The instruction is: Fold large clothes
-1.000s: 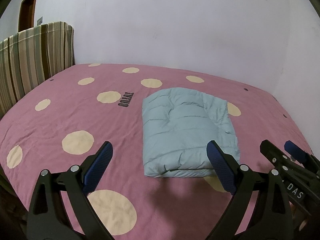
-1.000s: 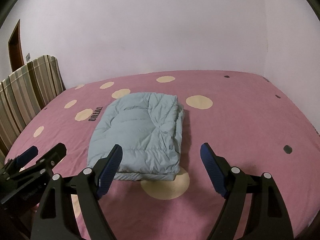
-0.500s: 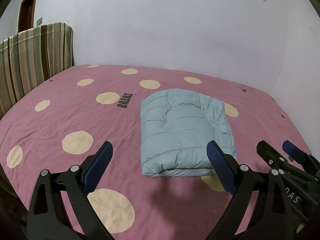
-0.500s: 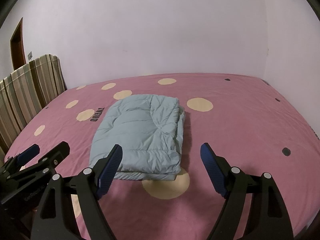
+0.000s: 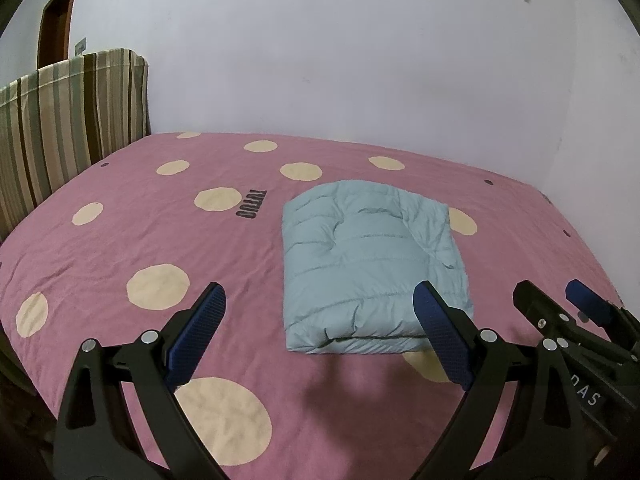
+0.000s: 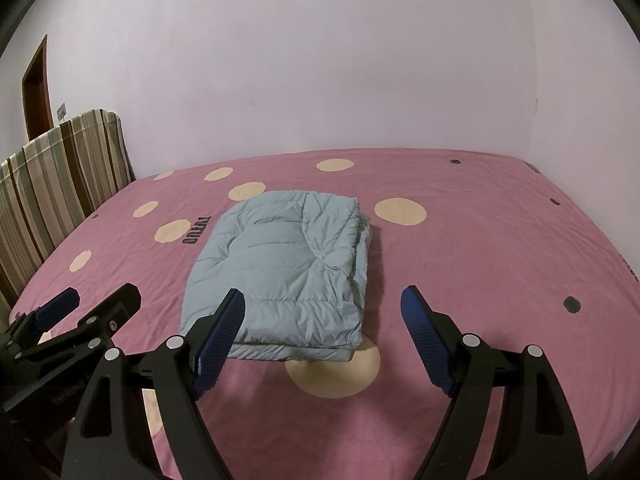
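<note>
Pale blue and quilted, the folded jacket (image 5: pixel 372 268) lies as a neat rectangle near the middle of the pink bedsheet (image 5: pixel 120 248) with cream dots. The left gripper (image 5: pixel 320 312) hangs above the near edge of the bed, jaws spread wide and holding nothing, the jacket at about one o'clock from it. The right gripper (image 6: pixel 322 316) is likewise wide apart and empty, the jacket at about eleven o'clock. A striped cushion (image 5: pixel 68 120) stands at nine o'clock against the white wall (image 5: pixel 340 48).
</note>
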The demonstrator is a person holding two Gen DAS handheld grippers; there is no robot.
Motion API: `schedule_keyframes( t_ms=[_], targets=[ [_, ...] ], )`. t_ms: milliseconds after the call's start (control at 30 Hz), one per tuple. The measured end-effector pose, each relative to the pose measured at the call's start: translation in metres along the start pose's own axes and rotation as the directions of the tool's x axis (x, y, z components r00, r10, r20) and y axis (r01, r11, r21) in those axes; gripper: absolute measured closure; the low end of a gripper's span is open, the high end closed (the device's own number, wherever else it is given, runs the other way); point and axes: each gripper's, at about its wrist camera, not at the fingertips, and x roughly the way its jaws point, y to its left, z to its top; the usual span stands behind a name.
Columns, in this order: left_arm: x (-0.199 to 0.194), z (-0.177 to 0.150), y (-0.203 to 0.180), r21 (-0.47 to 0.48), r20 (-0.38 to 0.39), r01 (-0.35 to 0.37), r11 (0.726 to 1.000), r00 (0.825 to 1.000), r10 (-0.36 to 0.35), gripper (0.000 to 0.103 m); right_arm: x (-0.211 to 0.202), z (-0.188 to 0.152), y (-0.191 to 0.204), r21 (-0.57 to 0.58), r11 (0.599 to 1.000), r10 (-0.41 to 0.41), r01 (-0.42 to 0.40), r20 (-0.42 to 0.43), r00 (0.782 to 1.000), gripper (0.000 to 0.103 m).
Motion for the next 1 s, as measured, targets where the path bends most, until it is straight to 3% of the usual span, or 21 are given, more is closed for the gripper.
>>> schedule_keyframes(
  t_ms=[1000],
  targets=[
    [-0.0042, 0.0025, 0.0004, 0.03, 0.018, -0.017, 0.999, 1.0, 0.016, 0.003, -0.0053, 0.0048, -0.0037, 0.015, 1.0, -0.007, 0.007, 0.006, 1.0, 0.024]
  ],
)
